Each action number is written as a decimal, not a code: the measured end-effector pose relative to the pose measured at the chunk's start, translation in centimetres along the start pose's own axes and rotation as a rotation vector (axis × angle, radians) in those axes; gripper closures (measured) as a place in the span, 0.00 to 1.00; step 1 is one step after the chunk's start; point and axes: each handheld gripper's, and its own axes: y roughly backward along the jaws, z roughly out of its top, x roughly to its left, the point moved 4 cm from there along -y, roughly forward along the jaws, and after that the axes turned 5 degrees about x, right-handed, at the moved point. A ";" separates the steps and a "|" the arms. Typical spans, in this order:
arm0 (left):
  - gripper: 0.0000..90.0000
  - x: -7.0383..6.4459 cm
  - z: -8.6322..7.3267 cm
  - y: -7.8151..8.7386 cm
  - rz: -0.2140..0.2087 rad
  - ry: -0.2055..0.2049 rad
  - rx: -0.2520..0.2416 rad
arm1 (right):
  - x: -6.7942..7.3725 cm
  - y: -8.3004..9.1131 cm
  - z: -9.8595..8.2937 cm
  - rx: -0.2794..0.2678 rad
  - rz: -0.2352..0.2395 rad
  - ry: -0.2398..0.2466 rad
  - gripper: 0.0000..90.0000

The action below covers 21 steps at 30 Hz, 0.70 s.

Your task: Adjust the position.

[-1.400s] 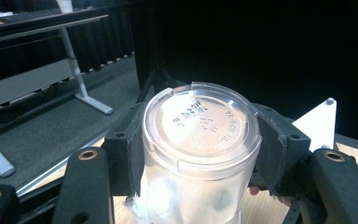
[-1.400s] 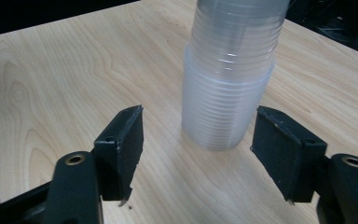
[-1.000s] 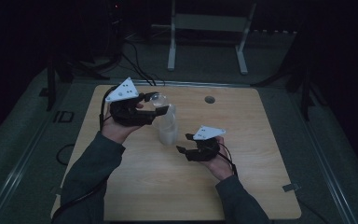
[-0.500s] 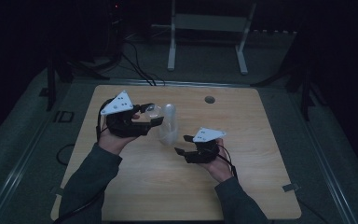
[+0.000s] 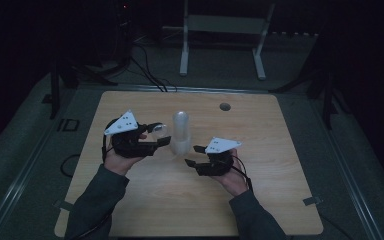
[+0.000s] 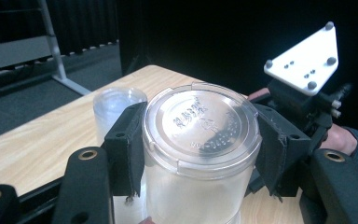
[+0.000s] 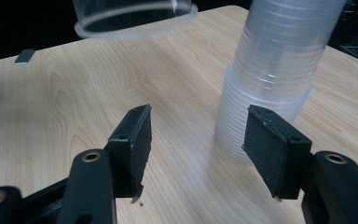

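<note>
Your left gripper (image 5: 156,141) has its jaws clamped on a single clear plastic cup (image 6: 200,154), one pad on each side of the wall just below the base rim. The cup is held off the table with its embossed round base (image 6: 201,122) facing the camera. Judged from this, one cup is already separated from the stack; setting it down is what remains, and probably the next pull after that.

Just beyond your left jaws stands the tall stack of nested clear plastic cups (image 5: 181,132), upright on the light wooden table (image 5: 260,200). In the left gripper view its top (image 6: 116,105) peeks out beside the left pad, near but apart from the held cup.

Your right gripper (image 5: 194,155) hangs with jaws apart and nothing between them. In the right gripper view the stack's lower part (image 7: 265,112) sits just ahead of the right-hand jaw, not touching. The held cup's rim (image 7: 135,21) hovers above and ahead of the other jaw.

Room: bare tabletop lies ahead of and below both pairs of jaws. A small dark round hole (image 5: 224,106) sits well beyond the stack. The table edges are well away from either gripper.
</note>
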 end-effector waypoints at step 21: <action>0.46 0.4 -2.9 0.0 -0.057 0.060 -0.029 | 0.7 0.2 1.0 -0.049 0.061 0.012 0.41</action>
